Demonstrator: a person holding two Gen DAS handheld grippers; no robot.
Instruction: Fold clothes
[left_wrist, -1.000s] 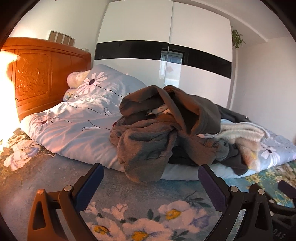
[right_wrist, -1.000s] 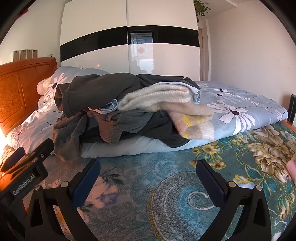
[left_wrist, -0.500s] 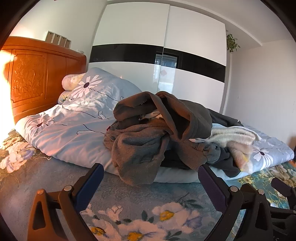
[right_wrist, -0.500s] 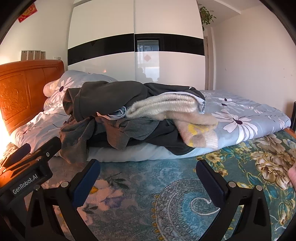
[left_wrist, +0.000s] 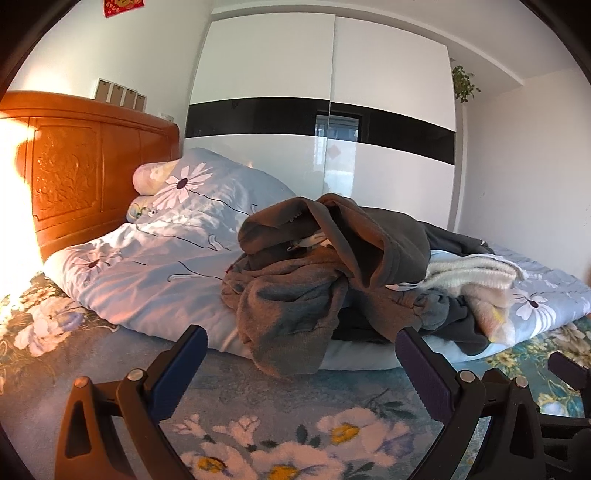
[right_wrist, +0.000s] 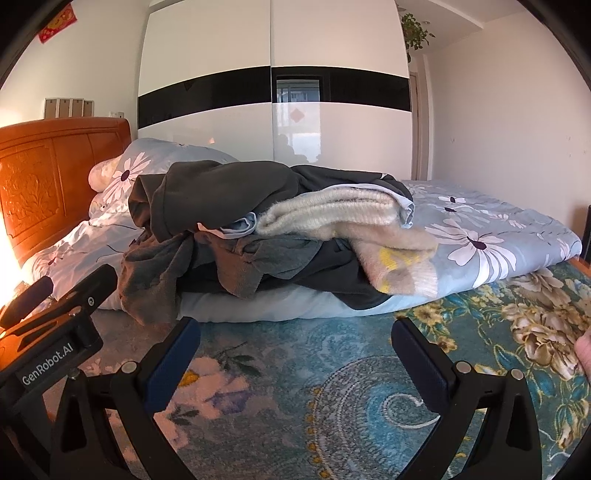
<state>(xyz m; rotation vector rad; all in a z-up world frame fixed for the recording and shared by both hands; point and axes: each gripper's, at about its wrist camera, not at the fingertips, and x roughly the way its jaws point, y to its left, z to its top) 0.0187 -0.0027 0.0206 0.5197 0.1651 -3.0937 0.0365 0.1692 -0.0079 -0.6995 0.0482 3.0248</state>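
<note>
Bed (left_wrist: 155, 280): floral quilt, carved wooden headboard (left_wrist: 74, 177) behind. Blue floral rug (right_wrist: 332, 369): spread in the foreground, bare of garments. Heap of clothes (left_wrist: 332, 266): grey and dark tops tangled on the quilt, cream knit (right_wrist: 332, 214) lying among them; none appeared folded, so the whole task remained. Left gripper (left_wrist: 301, 360) and right gripper (right_wrist: 295, 352): jaws spread wide, empty, short of the heap.
</note>
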